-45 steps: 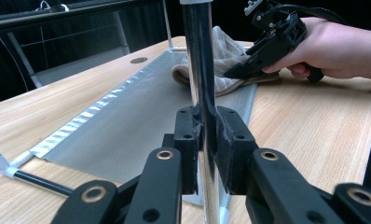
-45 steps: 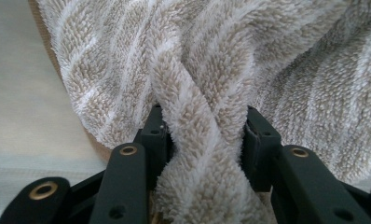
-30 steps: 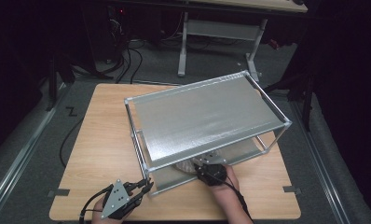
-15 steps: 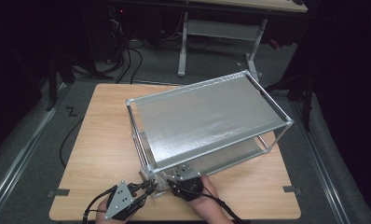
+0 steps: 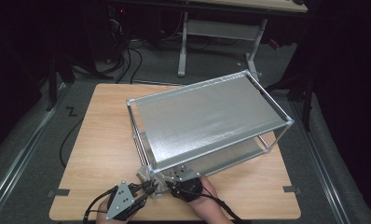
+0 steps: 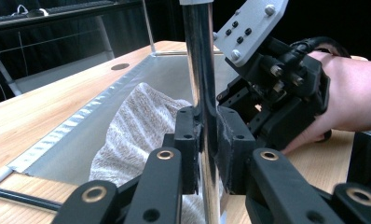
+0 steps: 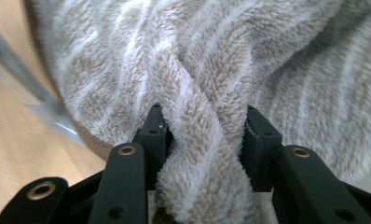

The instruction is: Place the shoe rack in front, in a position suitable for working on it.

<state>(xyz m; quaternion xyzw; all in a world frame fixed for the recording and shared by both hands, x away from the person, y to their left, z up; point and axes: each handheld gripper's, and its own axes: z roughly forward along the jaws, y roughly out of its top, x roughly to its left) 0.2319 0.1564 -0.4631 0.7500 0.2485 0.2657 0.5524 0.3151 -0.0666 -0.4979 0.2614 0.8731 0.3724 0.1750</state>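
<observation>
Left tool (image 6: 207,140) low at the near edge of the tabletop (image 5: 99,135), forearm entering from below, jaws pointing toward the rack's near corner; its 2 black jaws are clamped narrow on the upright chrome post (image 6: 200,70) of the metal rack (image 5: 207,116), the pads flat against the round, mirror-bright tube. Right tool (image 7: 207,135) just beside it to the right, hand (image 5: 207,205) wrapped around its body, reaching in under the rack's lower shelf; grey 3-cornered plate on top. Its jaws stand partly closed, pinching a thick fold of towel (image 7: 197,84) between the pads. Towel is plush terry, beige with pale stripes, bunched and soft-edged; it lies just ahead of both tools on the rack's lower tray beside the post, seen as a rumpled mound (image 6: 137,126) left of the left tool's jaws. Rack shelves are flat, matte grey sheet framed by thin silver tubes. Tabletop is light wood grain.
</observation>
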